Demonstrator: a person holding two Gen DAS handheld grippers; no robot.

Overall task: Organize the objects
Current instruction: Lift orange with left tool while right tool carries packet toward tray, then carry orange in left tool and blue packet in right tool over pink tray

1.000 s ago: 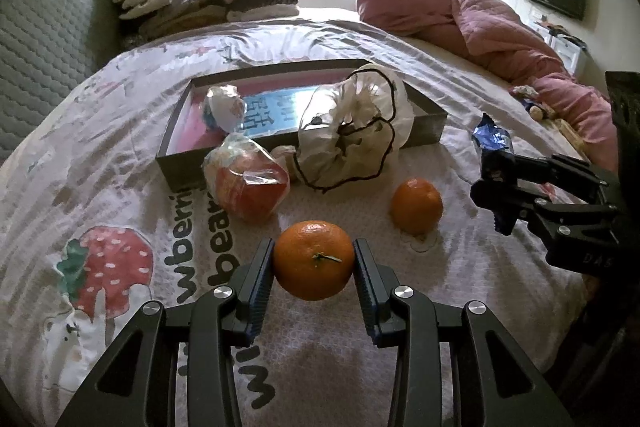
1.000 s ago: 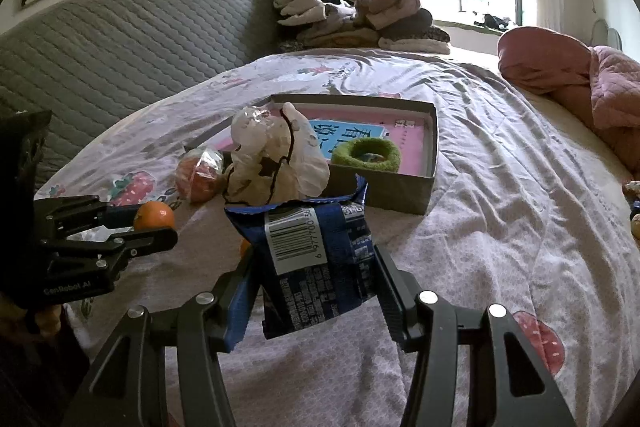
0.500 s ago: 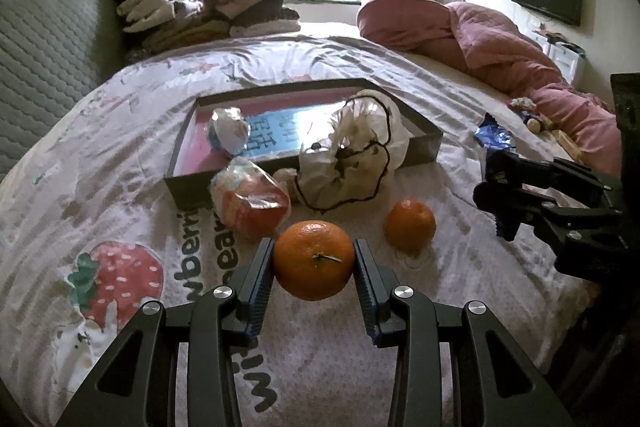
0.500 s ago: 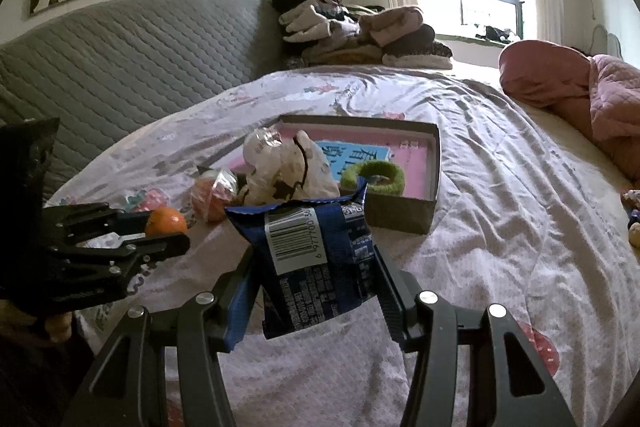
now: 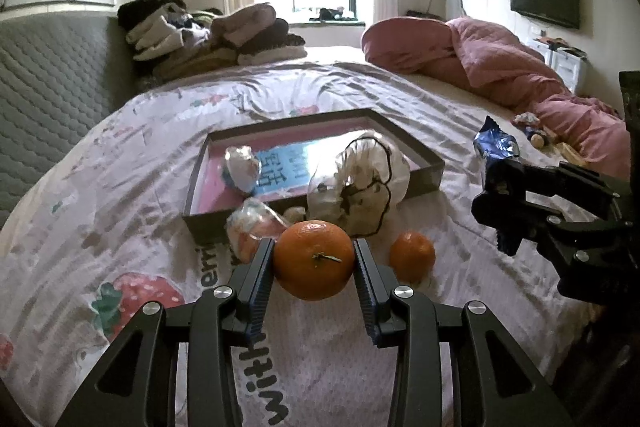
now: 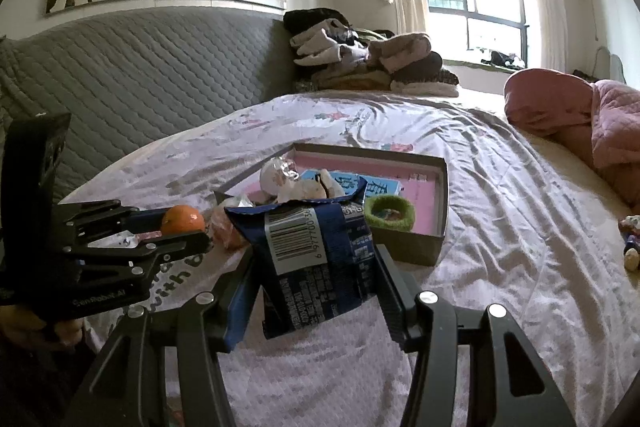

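Oranges first: we are gripping one orange (image 5: 314,259) in our left gripper (image 5: 314,265), clear above the bedspread (image 5: 120,195), while another orange (image 5: 412,257) is lying near the shallow box (image 5: 424,173). Rightward, our right gripper (image 6: 316,291) is clamping a blue snack packet (image 6: 316,255) above the bed.

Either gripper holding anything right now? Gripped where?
Both. The left gripper clamps an orange across its sides, stem toward the camera. The right gripper pinches a blue snack packet by its two side edges.
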